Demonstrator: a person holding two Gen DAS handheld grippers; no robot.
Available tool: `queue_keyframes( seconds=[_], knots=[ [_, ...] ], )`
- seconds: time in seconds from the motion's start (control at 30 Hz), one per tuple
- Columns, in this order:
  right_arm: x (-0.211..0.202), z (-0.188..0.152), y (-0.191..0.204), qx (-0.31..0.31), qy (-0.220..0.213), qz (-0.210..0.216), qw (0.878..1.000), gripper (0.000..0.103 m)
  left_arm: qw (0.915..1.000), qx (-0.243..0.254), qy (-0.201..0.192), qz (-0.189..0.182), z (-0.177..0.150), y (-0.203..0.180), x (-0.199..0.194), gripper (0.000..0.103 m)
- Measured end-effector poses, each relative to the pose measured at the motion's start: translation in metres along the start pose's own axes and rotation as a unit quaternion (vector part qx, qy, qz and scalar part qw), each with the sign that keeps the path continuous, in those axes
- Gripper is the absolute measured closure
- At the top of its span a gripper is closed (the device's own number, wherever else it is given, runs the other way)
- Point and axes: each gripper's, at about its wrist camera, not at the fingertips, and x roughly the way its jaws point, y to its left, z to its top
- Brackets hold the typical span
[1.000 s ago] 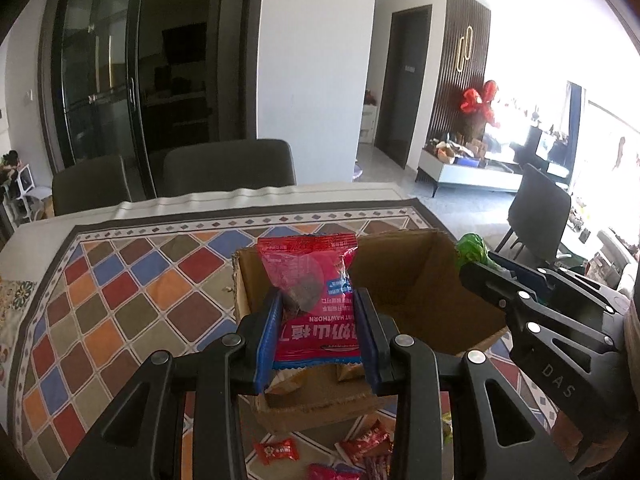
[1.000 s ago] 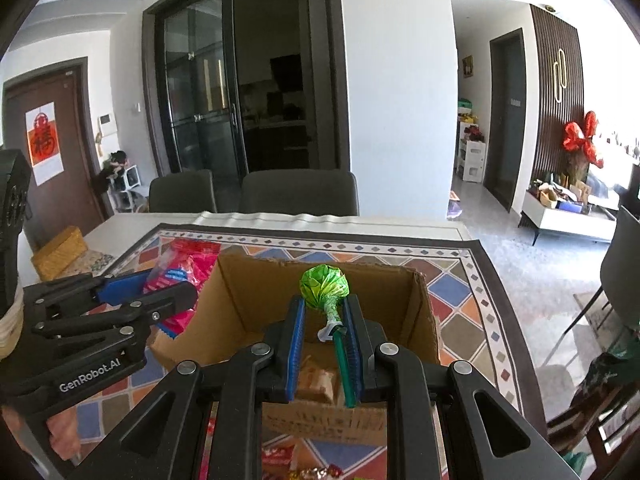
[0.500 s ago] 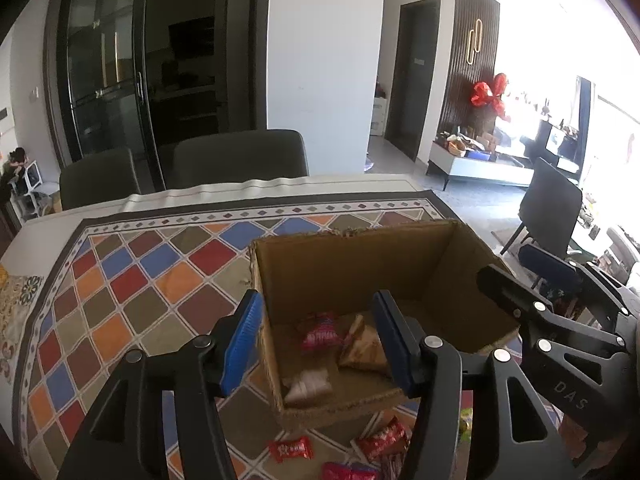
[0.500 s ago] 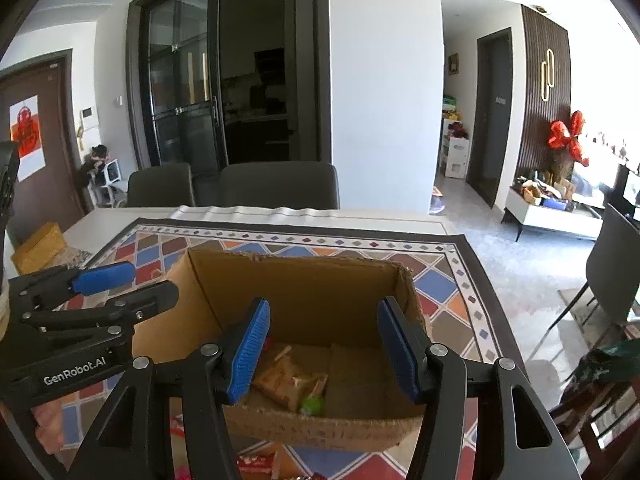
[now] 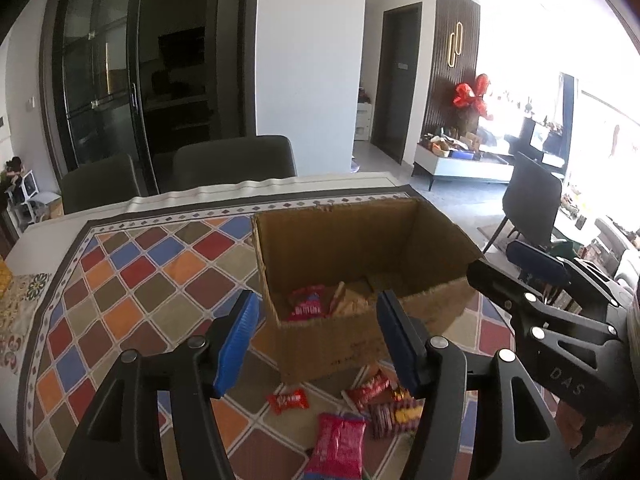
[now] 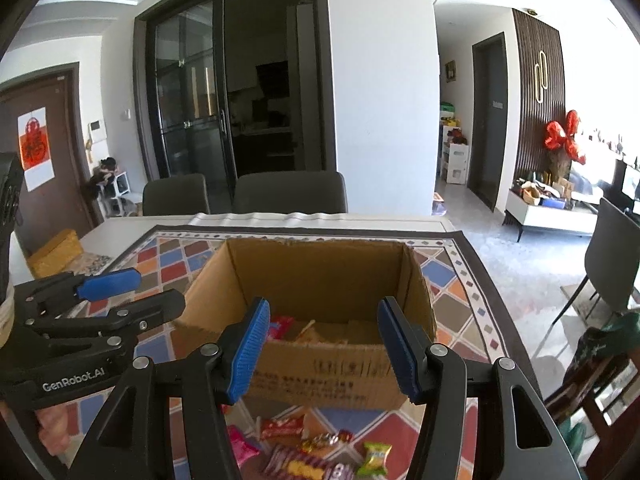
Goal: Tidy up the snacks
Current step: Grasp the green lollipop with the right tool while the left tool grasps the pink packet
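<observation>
An open cardboard box (image 5: 320,344) stands on the patterned tablecloth and holds a red snack packet (image 5: 306,306) and tan packets. It also shows in the right wrist view (image 6: 320,372). My left gripper (image 5: 316,344) is open and empty, above the box's near left corner. My right gripper (image 6: 322,350) is open and empty, above the box's near wall. Loose snacks lie on the cloth in front of the box: a red candy (image 5: 288,401), a pink packet (image 5: 340,442), a green candy (image 6: 375,458).
The patterned tablecloth (image 5: 120,280) covers the table. Two dark chairs (image 6: 290,192) stand at the far edge. The right gripper's body (image 5: 560,336) sits right of the box; the left gripper's body (image 6: 80,328) sits left of it. A yellow basket (image 6: 54,252) is far left.
Both grippers opened: the left let go of the red packet and the right let go of the green lollipop, which now lie in the box. Both grippers pulled back toward me.
</observation>
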Motion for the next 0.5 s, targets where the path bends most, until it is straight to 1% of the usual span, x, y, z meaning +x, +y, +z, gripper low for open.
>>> queue_keyframes(
  seconds=[0.2,0.3,0.5],
  knots=[
    [-0.017,-0.016,0.004,0.005,-0.001,-0.011,1.000,0.046,1.0000,0.006,0.002,-0.007,-0.017,-0.003,-0.015,0.041],
    [-0.023,-0.023,0.005,0.011,0.002,-0.010,1.000,0.046,0.9999,0.008,0.005,-0.011,-0.026,-0.004,-0.020,0.041],
    [-0.025,-0.041,0.005,0.028,0.026,-0.004,0.999,0.046,0.9995,0.011,0.023,-0.020,-0.046,-0.006,-0.020,0.040]
  ],
)
